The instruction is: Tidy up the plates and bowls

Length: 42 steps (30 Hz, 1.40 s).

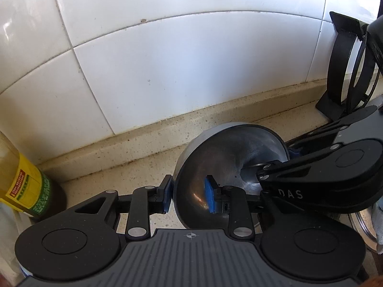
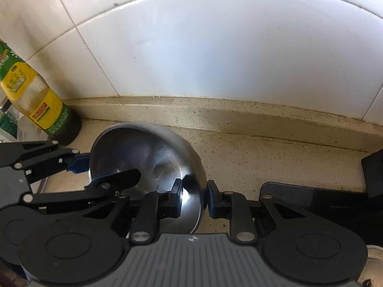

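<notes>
Two grippers, left [image 1: 189, 197] and right [image 2: 194, 199], clamp their fingers on one steel bowl [image 1: 229, 157] beside one bottle [image 1: 21, 181].

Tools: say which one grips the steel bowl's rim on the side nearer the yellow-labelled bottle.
The left tool, clamped on the bowl rim facing the bottle; the right tool pinches the rim on the far side from it.

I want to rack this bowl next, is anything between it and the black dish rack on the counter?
Nothing visible. The steel bowl, clamped by left gripper and right gripper, has bare countertop toward the rack.
</notes>
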### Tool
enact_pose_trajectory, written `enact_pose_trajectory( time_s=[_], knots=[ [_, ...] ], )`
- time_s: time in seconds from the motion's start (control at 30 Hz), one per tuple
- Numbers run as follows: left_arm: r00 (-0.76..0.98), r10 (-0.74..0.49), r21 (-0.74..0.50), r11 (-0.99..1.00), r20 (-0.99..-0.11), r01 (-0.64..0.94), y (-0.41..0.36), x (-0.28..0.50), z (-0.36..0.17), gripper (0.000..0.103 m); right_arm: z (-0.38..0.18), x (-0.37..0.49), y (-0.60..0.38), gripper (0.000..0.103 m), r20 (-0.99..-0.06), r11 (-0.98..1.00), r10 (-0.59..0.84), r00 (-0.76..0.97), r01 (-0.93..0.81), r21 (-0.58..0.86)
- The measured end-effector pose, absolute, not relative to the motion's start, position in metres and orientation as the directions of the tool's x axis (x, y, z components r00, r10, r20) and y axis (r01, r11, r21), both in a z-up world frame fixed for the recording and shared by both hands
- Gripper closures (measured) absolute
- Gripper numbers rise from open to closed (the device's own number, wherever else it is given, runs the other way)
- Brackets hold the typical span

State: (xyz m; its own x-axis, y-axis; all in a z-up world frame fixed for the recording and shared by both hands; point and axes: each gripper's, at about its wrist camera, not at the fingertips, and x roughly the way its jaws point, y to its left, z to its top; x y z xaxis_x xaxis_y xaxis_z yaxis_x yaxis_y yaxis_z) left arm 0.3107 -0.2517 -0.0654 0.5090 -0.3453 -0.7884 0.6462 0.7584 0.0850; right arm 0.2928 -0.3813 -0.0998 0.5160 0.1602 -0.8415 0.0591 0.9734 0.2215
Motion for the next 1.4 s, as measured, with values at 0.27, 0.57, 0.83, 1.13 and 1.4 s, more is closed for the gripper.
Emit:
enact_pose_trajectory(
  time_s=[0.27, 0.57, 0.83, 1.13, 1.4],
  knots=[
    [0.468, -0.342, 0.046, 0.767, -0.815, 0.640, -0.250, 0.322, -0.080, 0.061, -0.105, 0.296, -0.397, 0.073, -0.830, 0.948, 0.202, 0.520, 0.108, 0.299],
    [0.459, -0.357, -0.009, 0.797, -0.814, 0.603, -0.241, 0.347, -0.083, 0.048, -0.101, 0.289, -0.414, 0.071, -0.812, 0.925, 0.210, 0.544, 0.158, 0.346],
    [0.421, -0.363, -0.027, 0.783, -0.831, 0.621, -0.251, 0.345, -0.088, 0.060, -0.106, 0.293, -0.394, 0.077, -0.831, 0.933, 0.244, 0.499, 0.113, 0.342],
    [0.466, -0.367, -0.003, 0.787, -0.805, 0.616, -0.250, 0.333, -0.066, 0.061, -0.074, 0.280, -0.397, 0.077, -0.807, 0.932, 0.248, 0.535, 0.095, 0.350],
    [0.513, -0.410, 0.005, 0.777, -0.754, 0.629, -0.240, 0.312, -0.026, 0.059, -0.028, 0.254, -0.392, 0.077, -0.782, 0.943, 0.221, 0.583, 0.075, 0.323]
  ],
)
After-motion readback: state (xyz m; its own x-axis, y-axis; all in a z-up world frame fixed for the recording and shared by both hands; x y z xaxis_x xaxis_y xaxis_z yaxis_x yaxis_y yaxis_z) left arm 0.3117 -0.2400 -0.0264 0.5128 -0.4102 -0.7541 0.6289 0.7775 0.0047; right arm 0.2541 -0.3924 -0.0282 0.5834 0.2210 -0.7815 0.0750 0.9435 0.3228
